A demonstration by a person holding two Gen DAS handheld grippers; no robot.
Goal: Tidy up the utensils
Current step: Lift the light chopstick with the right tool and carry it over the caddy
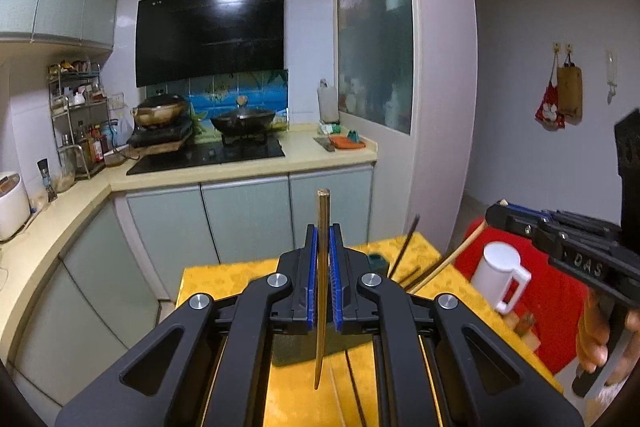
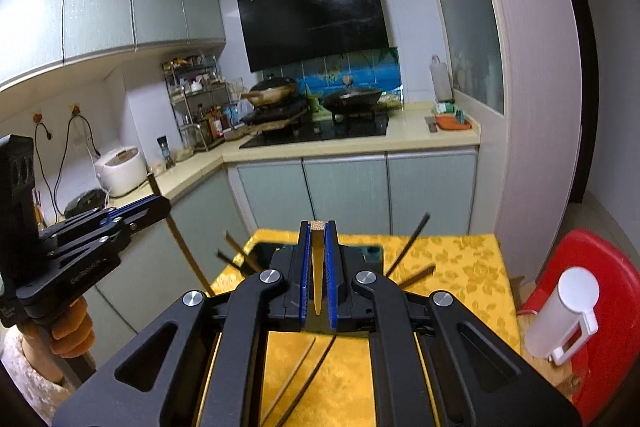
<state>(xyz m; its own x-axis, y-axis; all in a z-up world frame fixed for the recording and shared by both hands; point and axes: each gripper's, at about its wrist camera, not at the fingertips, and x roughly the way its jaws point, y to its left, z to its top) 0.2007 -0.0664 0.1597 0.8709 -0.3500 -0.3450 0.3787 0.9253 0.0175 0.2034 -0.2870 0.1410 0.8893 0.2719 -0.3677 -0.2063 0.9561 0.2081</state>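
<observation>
Left hand-held gripper (image 1: pixel 323 239): blue pads pressed together on a single bamboo chopstick (image 1: pixel 322 267). The stick stands near upright between the pads, blunt square end poking above the fingertips, thin end hanging below, clear of the table (image 1: pixel 224 279).

Right hand-held gripper (image 2: pixel 318 239): likewise pinching a bamboo chopstick (image 2: pixel 317 267), square end flush with the fingertips, taper pointing down between the pads. In the left wrist view this stick runs slanting down from the right gripper's tip toward the table's far edge.

Both grippers held above the table, which wears a yellow patterned cloth.

Dark holder (image 2: pixel 374 254) sits near the far edge of the table, partly hidden behind the gripper fingers. Dark chopsticks (image 2: pixel 408 247) lean out of it to the right; more sticks (image 2: pixel 236 255) jut up to the left of the right gripper, base hidden.

On the cloth near the table's near edge: loose chopsticks (image 2: pixel 304 375), one pale, one dark, seen between the right gripper's arms.

Off the table's right edge: red stool (image 2: pixel 600 267) with a white jug (image 2: pixel 560 315) on it.

A hand (image 2: pixel 72 331) grips the left gripper's handle.
</observation>
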